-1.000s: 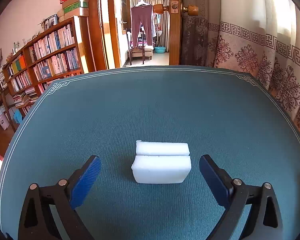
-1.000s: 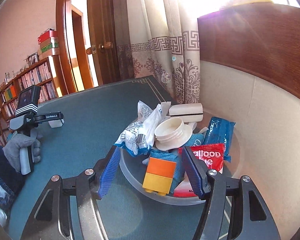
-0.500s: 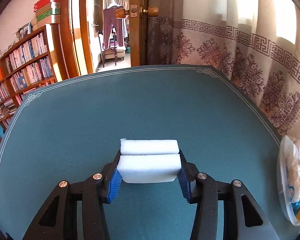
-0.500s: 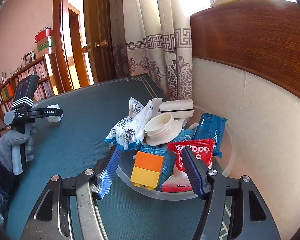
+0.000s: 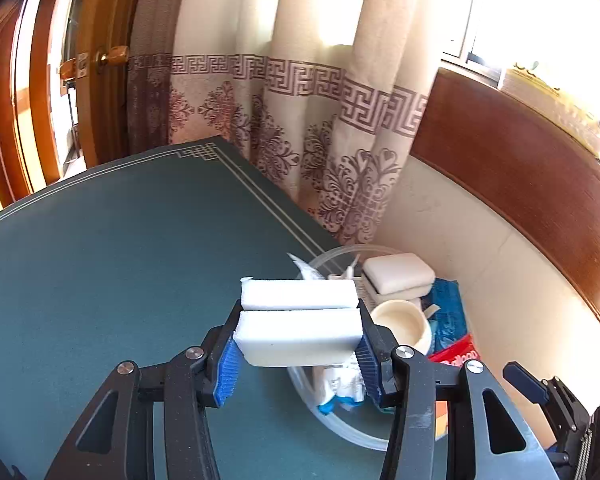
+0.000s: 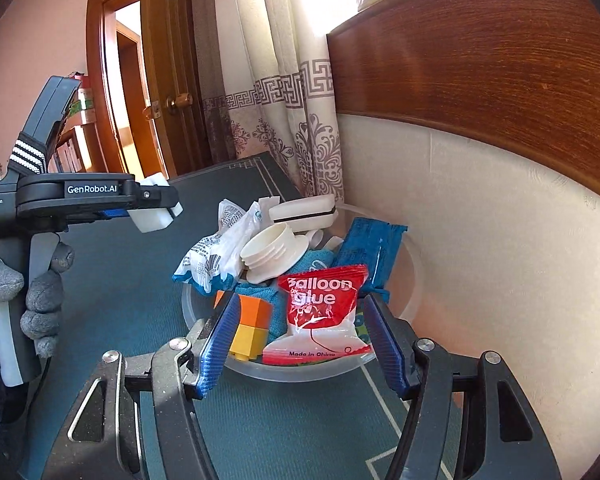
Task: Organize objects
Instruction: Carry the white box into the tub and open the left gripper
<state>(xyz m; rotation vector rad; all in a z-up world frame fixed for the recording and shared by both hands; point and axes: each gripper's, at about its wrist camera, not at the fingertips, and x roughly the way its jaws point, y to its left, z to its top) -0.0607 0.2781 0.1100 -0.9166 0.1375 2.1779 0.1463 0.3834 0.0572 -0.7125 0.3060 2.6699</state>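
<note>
Low in the middle of the left wrist frame, I have the white foam block (image 5: 298, 330) clamped between the blue pads of my left gripper (image 5: 296, 354), which closed on it within the last second. It is off the green table mat (image 5: 100, 272) and hangs near the clear bowl (image 5: 332, 428) at lower right of that frame. From the right wrist view the same block shows at middle left, poking out past the gripper body above the mat, still short of the bowl's rim.

I judge the block very light and soft. It looks like two slabs stacked, with a seam across the top, so I grip across the short ends where both layers are pinched together. Squeezing harder would only dent it; it should not slip against the ribbed pads.

My right gripper (image 6: 304, 344) stands half open with nothing between its jaws, hovering at the near side of the bowl, where a red balloon glue packet (image 6: 322, 312), an orange and yellow brick (image 6: 252, 326) and a white lid (image 6: 274, 250) are heaped.
</note>
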